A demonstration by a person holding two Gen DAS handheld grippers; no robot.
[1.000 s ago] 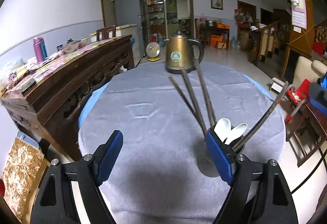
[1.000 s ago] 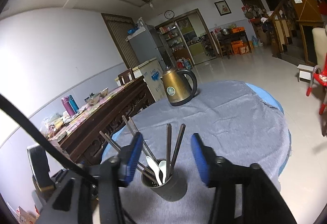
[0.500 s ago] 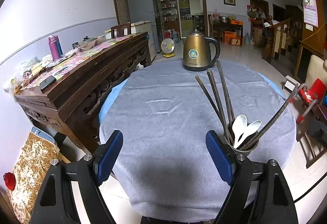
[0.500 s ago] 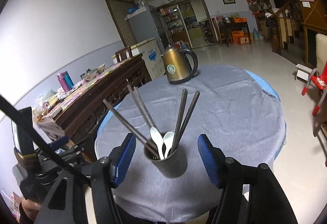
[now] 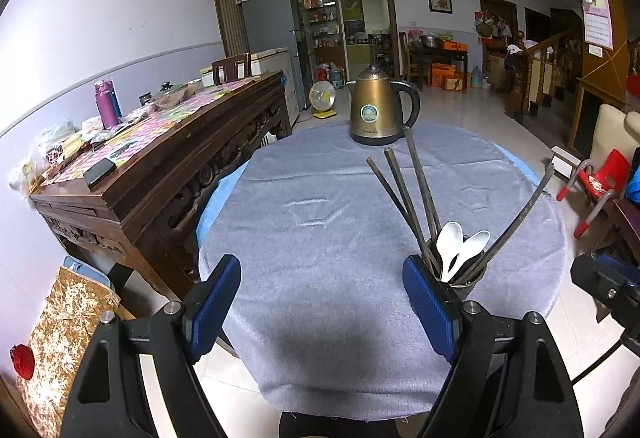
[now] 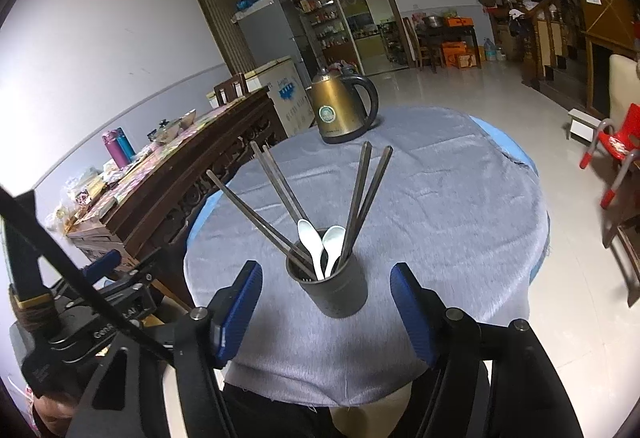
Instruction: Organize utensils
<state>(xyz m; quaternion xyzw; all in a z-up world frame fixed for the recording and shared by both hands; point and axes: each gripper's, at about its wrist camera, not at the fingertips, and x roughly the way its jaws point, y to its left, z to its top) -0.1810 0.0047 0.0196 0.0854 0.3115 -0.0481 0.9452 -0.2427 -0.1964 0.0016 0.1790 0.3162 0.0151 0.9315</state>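
A dark cup stands on the gray tabletop, near its front edge. Long dark chopsticks and two white spoons stick up out of it. The right claw has just been opening; its blue pads sit apart from the cup, holding nothing. The left claw is spread wide and empty, with the cup just beside its right pad. A gold kettle stands at the far side

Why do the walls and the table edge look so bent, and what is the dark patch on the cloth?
Both views are fisheye, so straight lines bow toward the edges and the corners go black. In the left wrist view, the dark patch on the grey tablecloth looks like a shadow near the left gripper. In the right wrist view, the cup and white spoons are sharp; no glare.
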